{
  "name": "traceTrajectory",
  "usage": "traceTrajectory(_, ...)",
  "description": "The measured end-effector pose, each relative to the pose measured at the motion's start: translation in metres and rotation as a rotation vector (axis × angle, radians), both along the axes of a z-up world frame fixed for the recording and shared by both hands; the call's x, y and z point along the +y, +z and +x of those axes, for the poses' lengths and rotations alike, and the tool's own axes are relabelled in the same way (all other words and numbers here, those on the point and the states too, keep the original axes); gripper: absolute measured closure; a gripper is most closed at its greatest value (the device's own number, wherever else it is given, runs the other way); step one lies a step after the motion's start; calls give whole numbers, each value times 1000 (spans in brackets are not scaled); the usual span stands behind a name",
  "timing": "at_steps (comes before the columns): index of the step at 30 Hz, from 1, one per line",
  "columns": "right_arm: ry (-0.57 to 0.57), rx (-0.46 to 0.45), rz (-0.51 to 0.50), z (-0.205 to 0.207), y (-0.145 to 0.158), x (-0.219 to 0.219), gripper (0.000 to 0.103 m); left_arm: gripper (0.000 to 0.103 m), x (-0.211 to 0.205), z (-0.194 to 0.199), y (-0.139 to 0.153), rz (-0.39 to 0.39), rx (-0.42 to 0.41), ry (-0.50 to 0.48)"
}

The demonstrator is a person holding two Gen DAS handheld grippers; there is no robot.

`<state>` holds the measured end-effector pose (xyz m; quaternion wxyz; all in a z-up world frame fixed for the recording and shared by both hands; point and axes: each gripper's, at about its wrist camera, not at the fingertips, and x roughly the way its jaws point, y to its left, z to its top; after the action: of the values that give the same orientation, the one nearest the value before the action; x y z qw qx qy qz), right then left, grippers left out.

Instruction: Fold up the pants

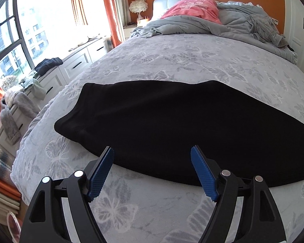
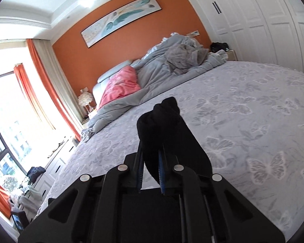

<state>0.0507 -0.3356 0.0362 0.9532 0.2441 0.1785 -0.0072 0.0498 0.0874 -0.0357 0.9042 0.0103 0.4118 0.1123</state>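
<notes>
Black pants [image 1: 172,125] lie flat across the bed [image 1: 172,60], near its foot edge. The right claw [image 2: 151,160] is clamped on a bunched end of them, lifted; the left claw [image 1: 152,156] hangs open over their near hem. The bunched cloth could slip or fold crooked if pulled one-sided. Bare bedspread beyond leaves ample room.

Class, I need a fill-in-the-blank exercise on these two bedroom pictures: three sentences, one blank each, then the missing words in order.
1. The pants lying on the bed are ____ in colour.
2. The left claw is ____, gripping nothing.
3. The right claw is shut on a bunch of the ____.

Missing words: black; open; pants
</notes>
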Motion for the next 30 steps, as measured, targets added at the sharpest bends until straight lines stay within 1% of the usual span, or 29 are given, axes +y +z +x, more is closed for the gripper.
traceTrajectory(5, 98, 0, -14, 12, -1, 50, 92, 27, -1, -2, 2, 7, -7, -15)
traceTrajectory(9, 170, 13, -55, 22, -7, 95, 92, 27, 2, -4, 0, 7, 1, -17)
traceTrajectory(17, 341, 105, -163, 46, -45, 190, 92, 27, 11, -6, -3, 7, 15, -5)
traceTrajectory(22, 414, 157, -242, 53, -66, 231, 91, 27, 17, -6, -7, 9, 32, -3)
traceTrajectory(23, 430, 179, -257, 56, -73, 236, 90, 27, 18, -7, -8, 12, 34, -2)
traceTrajectory(25, 481, 246, -283, 63, -90, 248, 78, 27, 22, -7, -8, 9, 37, -2)
traceTrajectory(26, 518, 305, -306, 67, -100, 256, 60, 27, 24, -7, -8, 5, 39, -1)
traceTrajectory(27, 546, 361, -331, 68, -108, 261, 55, 26, 26, -7, -8, 2, 38, 0)
traceTrajectory(28, 564, 382, -328, 65, -110, 262, 56, 26, 30, -8, -8, 1, 39, 7)
traceTrajectory(29, 589, 374, -289, 59, -103, 257, 56, 26, 34, -8, -7, -2, 41, 12)
traceTrajectory(30, 609, 346, -245, 51, -90, 248, 50, 26, 38, -8, -7, -10, 41, 17)
